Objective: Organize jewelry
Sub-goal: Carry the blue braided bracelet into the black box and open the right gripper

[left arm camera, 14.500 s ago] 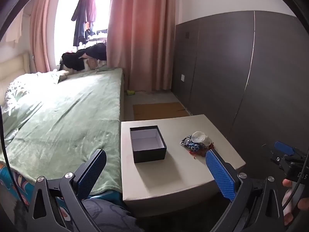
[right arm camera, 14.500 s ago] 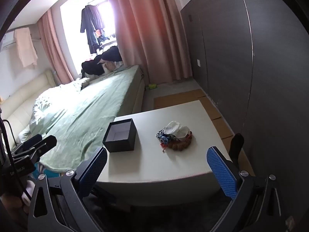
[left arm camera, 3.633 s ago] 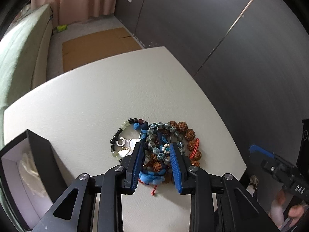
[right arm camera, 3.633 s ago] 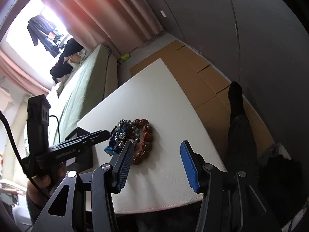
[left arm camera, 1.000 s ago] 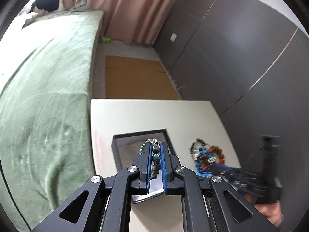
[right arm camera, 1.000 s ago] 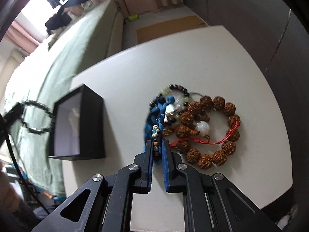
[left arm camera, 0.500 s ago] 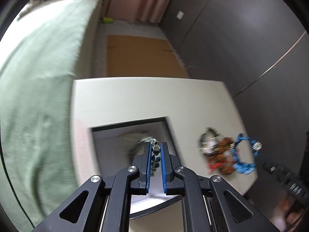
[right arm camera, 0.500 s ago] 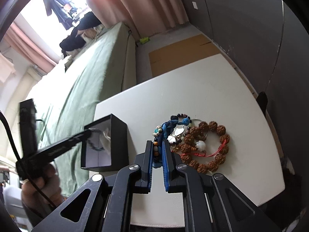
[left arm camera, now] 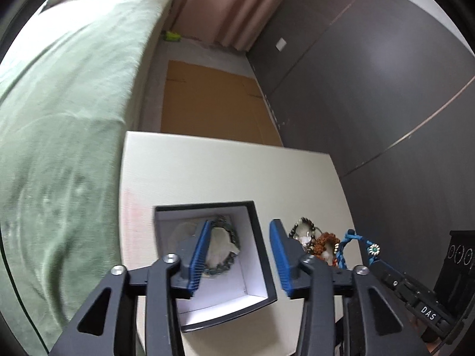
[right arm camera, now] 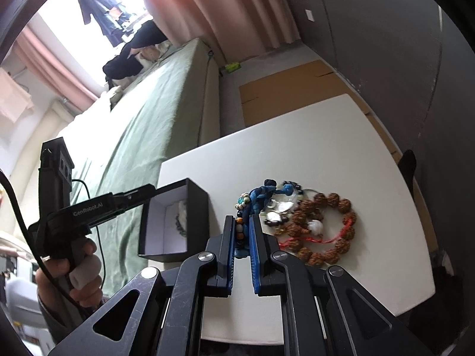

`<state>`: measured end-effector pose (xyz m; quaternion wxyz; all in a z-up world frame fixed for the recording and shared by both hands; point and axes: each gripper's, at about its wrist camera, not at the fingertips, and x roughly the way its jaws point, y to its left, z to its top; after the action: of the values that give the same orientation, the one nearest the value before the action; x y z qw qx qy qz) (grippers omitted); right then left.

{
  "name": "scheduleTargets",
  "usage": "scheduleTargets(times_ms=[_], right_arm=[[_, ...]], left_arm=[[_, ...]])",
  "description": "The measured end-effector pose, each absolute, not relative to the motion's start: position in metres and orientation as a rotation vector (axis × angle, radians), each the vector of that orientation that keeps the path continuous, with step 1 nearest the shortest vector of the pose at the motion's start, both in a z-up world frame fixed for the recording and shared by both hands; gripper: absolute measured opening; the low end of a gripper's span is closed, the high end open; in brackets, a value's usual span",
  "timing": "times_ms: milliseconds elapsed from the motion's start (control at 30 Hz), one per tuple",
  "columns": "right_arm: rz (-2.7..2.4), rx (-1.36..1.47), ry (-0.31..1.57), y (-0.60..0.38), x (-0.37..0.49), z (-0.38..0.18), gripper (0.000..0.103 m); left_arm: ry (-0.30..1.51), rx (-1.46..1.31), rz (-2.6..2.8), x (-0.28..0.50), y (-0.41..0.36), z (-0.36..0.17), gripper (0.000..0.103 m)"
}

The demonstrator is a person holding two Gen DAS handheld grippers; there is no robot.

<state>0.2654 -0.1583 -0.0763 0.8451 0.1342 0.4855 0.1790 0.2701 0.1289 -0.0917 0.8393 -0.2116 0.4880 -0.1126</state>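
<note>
An open black box (left arm camera: 258,231) with a white lining stands on the white table (left arm camera: 207,175). A grey-green bead bracelet (left arm camera: 233,235) lies inside it on a white piece. My left gripper (left arm camera: 237,249) is open above the box, its fingers apart and empty. My right gripper (right arm camera: 241,238) is shut on a blue braided bracelet (right arm camera: 258,194) and holds it lifted between the box (right arm camera: 197,195) and the jewelry pile. The pile holds a brown bead bracelet (right arm camera: 335,231) with a red cord. The blue bracelet (left arm camera: 353,241) also shows in the left wrist view.
A bed with a green cover (left arm camera: 59,103) runs along the table's left side. Flat cardboard (left arm camera: 207,103) lies on the floor beyond the table. A dark grey wall (left arm camera: 386,89) stands to the right. Pink curtains (right arm camera: 207,9) hang at the far end.
My left gripper has opened and let go of the grey-green bracelet, which now lies in the box. My right gripper has lifted the blue bracelet off the pile.
</note>
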Motion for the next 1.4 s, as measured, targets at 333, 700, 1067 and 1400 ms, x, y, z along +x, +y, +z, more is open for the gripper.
scheduleTargets(times_ms=[333,700,1067,1400], right_arm=[[0.465,0.253,1.018,-0.104,0.271,-0.067,0.01],[0.553,0.199,1.004,-0.041,0.291,-0.073,0.011],[0.458,0.237,1.067,-0.072,0.292,-0.095,0.049],[0.338,0.286,1.018,-0.15,0.265,-0.078,0.069]], left_arm=[[0.97,-0.496,-0.188,0.25,0.177,-0.073,0.047],[0.915,-0.557,-0.148,0.24,0.214,-0.064,0.062],[0.918,-0.542,-0.18,0.245,0.196,-0.058,0.062],[0.95,-0.439,-0.251,0.253,0.14,-0.057,0.062]])
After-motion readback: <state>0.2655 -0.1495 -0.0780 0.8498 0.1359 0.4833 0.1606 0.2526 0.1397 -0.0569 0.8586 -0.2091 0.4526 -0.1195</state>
